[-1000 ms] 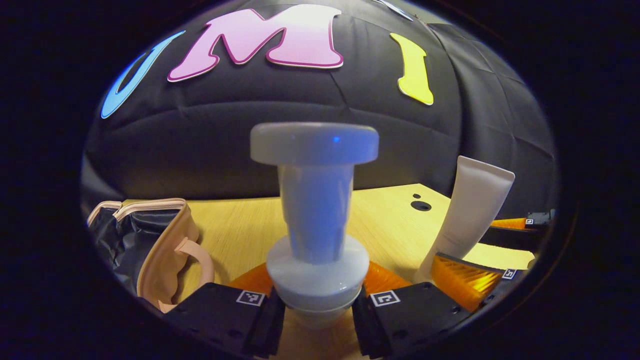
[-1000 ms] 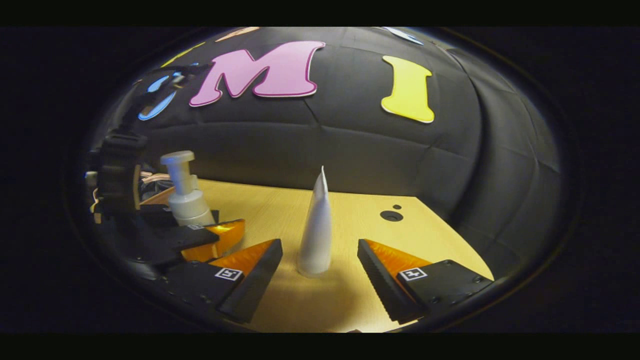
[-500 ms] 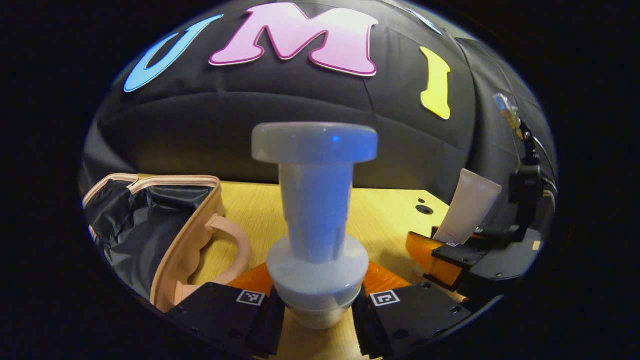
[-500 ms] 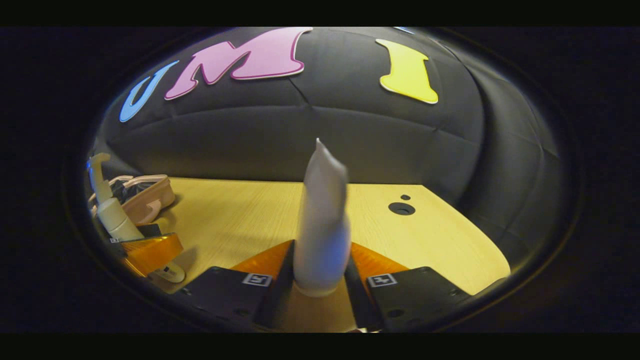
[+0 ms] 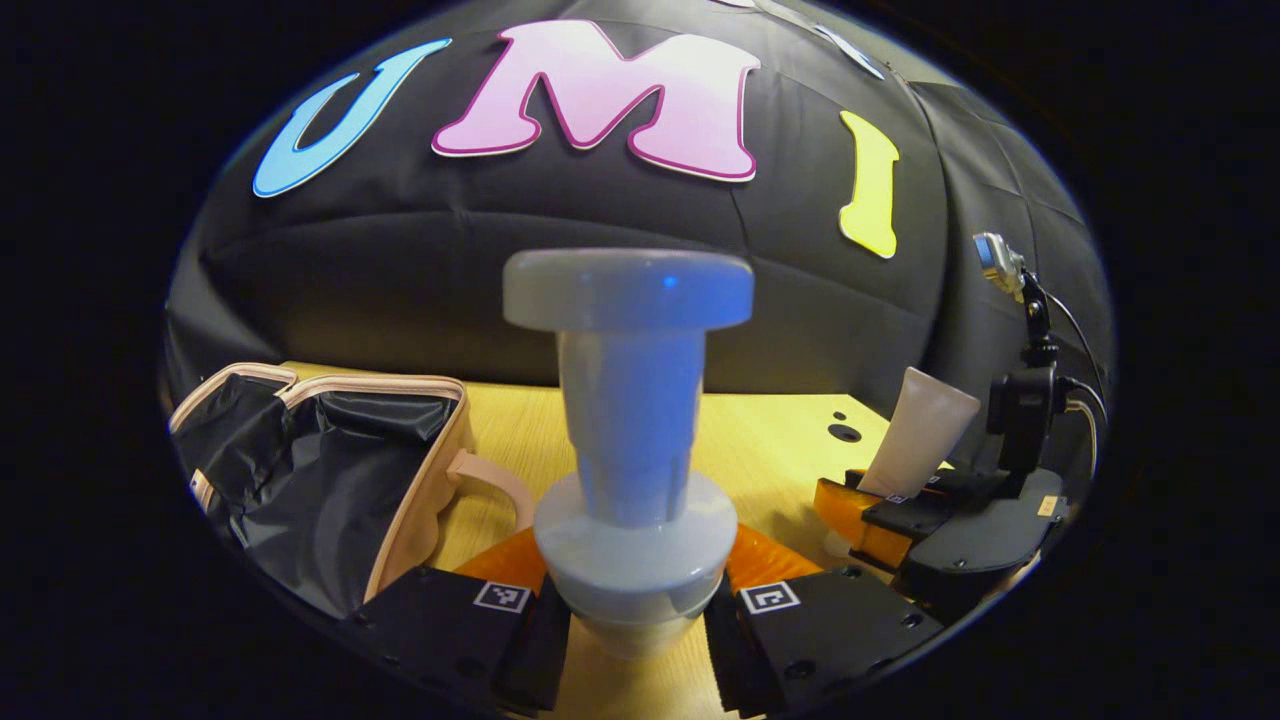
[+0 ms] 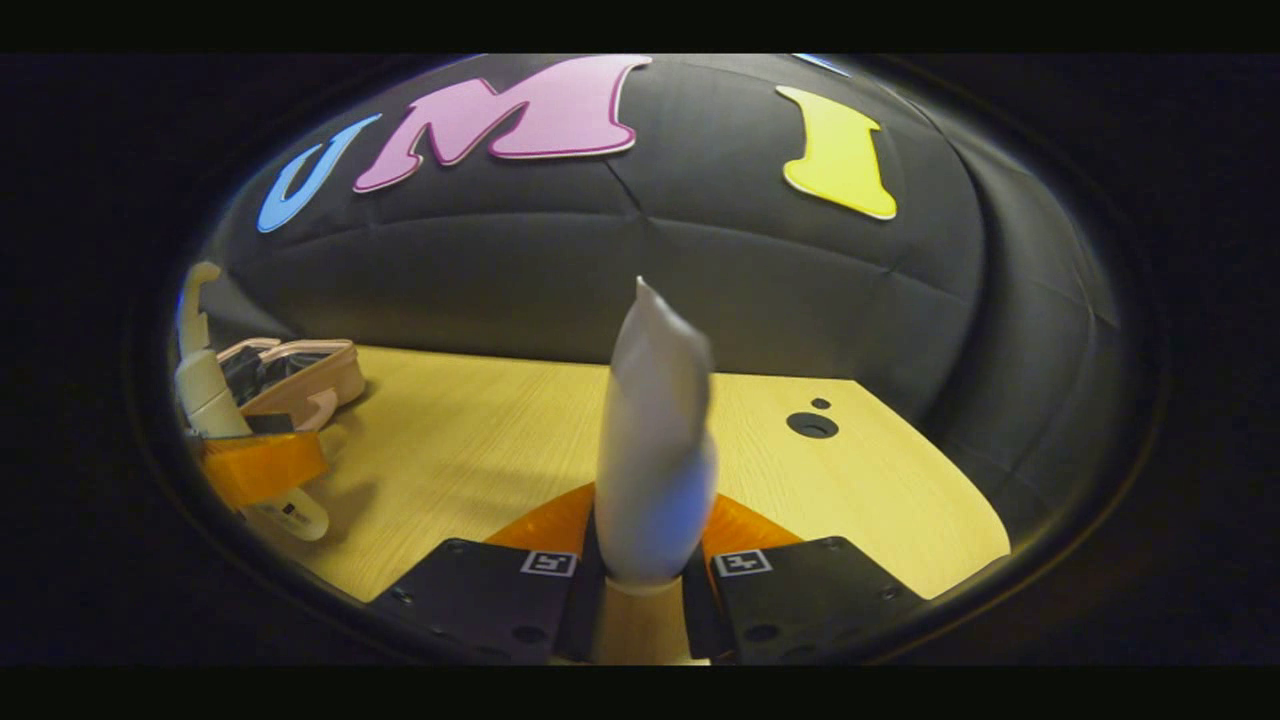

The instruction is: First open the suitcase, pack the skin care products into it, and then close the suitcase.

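a: what has the left gripper (image 5: pixel 636 610) got?
b: its two fingers pinch the pump bottle (image 5: pixel 630 440) at the wide collar; the bottle stands upright between them, pump head on top; seen from the right gripper view the same bottle (image 6: pixel 205 385) sits at nine o'clock, lifted off the wooden table (image 6: pixel 480 440).
a: and the right gripper (image 6: pixel 645 590)?
b: pressed onto the white tube (image 6: pixel 655 450) near its base; the tube points up, flat crimped end on top; in the left gripper view that tube (image 5: pixel 915 435) shows at three o'clock.
a: the suitcase?
b: the pink suitcase (image 5: pixel 330 480) lies open at eight o'clock in the left gripper view, dark lining showing, handle toward the bottle; on the table.
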Motion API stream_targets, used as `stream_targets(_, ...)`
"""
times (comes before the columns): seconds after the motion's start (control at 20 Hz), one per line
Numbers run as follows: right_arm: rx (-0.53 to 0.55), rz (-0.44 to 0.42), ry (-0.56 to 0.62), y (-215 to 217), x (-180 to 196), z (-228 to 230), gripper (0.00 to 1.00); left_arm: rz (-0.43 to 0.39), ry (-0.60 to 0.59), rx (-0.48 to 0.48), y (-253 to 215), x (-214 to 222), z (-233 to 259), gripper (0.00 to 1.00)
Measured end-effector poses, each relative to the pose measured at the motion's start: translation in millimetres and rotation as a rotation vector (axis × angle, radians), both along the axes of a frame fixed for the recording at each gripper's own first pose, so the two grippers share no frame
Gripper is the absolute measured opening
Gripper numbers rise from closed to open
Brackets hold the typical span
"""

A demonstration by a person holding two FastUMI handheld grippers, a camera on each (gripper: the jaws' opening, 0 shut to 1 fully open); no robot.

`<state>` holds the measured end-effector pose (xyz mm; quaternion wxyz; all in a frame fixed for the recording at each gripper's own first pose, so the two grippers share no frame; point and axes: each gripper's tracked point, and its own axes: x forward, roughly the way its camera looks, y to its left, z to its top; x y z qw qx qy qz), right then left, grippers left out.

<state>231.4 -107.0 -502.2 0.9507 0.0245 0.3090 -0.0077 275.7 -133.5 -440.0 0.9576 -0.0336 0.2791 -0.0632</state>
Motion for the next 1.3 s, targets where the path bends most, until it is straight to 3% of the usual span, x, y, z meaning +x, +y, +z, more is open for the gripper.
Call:
stream_targets(0.1,0.011,0.014,-0.035,7.2,2.3,19.8,0.35,0.006,-0.017,-0.042,2.9,-0.2,19.6,0.61)
stream_targets(0.15,0.017,0.026,-0.049,12.5,1.8,30.9,0.3,0.0,-0.006,-0.055,4.5,-1.0,28.4,0.61)
stream_targets(0.3,0.034,0.084,-0.072,42.6,1.5,63.3,0.34,0.015,-0.013,-0.1,22.2,-1.9,60.0,0.61)
stream_targets(0.45,0.033,0.157,-0.127,84.0,4.4,95.1,0.35,0.047,-0.03,-0.064,65.8,-1.1,86.2,0.58)
stream_targets(0.6,0.122,0.204,-0.125,140.2,2.6,114.7,0.34,0.067,0.004,-0.027,118.2,-5.7,92.6,0.61)
stream_targets(0.75,0.157,0.241,-0.145,185.9,1.4,133.8,0.35,0.105,0.065,0.031,181.7,-8.5,82.3,0.61)
stream_targets(0.95,0.203,0.271,-0.15,232.0,-6.3,145.7,0.34,0.062,0.231,0.12,241.9,-13.5,41.1,0.65)
stream_targets(1.05,0.217,0.282,-0.148,246.4,-9.1,147.9,0.34,0.045,0.316,0.143,258.2,-14.5,20.8,0.61)
stream_targets(1.1,0.222,0.289,-0.148,252.2,-11.3,147.8,0.39,0.031,0.353,0.153,262.6,-17.9,11.9,0.61)
stream_targets(1.15,0.227,0.293,-0.145,255.7,-10.9,147.0,0.35,0.024,0.391,0.164,266.2,-18.8,1.9,0.61)
stream_targets(1.3,0.247,0.294,-0.125,261.2,-11.5,141.7,0.35,0.032,0.504,0.181,273.0,-25.7,-23.9,0.61)
